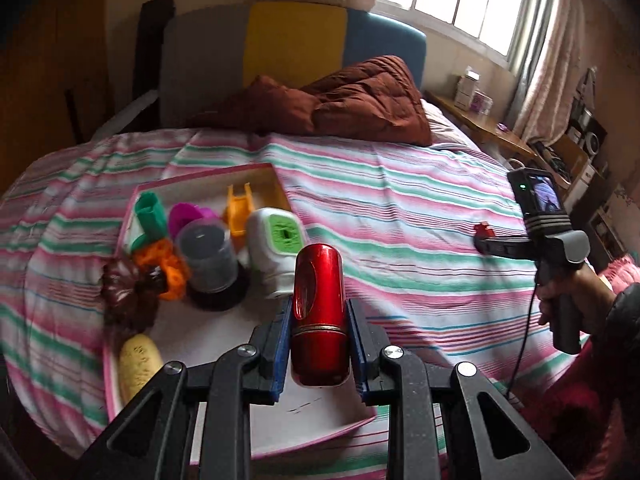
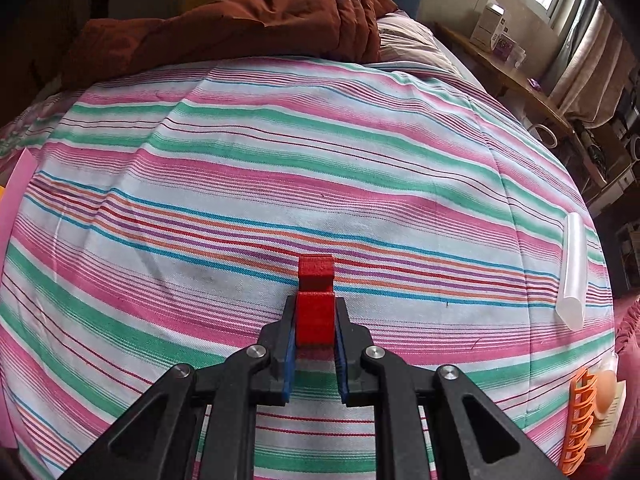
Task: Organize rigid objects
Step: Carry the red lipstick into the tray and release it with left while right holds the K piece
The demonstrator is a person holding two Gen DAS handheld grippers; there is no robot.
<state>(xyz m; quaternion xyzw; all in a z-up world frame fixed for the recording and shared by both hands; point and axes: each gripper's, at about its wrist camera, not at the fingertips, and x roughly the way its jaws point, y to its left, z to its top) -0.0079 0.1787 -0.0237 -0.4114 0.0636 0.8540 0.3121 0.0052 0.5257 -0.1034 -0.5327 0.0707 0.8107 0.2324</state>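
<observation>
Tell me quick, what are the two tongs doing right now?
Left tongs: closed on the shiny red cylinder, held over the tray.
Right tongs: closed on the small red block, above the striped bedsheet.

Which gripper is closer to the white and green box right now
Left. The left gripper, shut on a red cylinder, sits just before the white and green box; the right gripper is far off across the striped bedspread.

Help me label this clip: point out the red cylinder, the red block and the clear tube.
red cylinder (image 1: 319, 316): left wrist view, middle of its glossy body.
red block (image 2: 315, 316): right wrist view, its front face between the pads.
clear tube (image 2: 574, 270): right wrist view, mid-length, lying on the striped sheet.
</observation>
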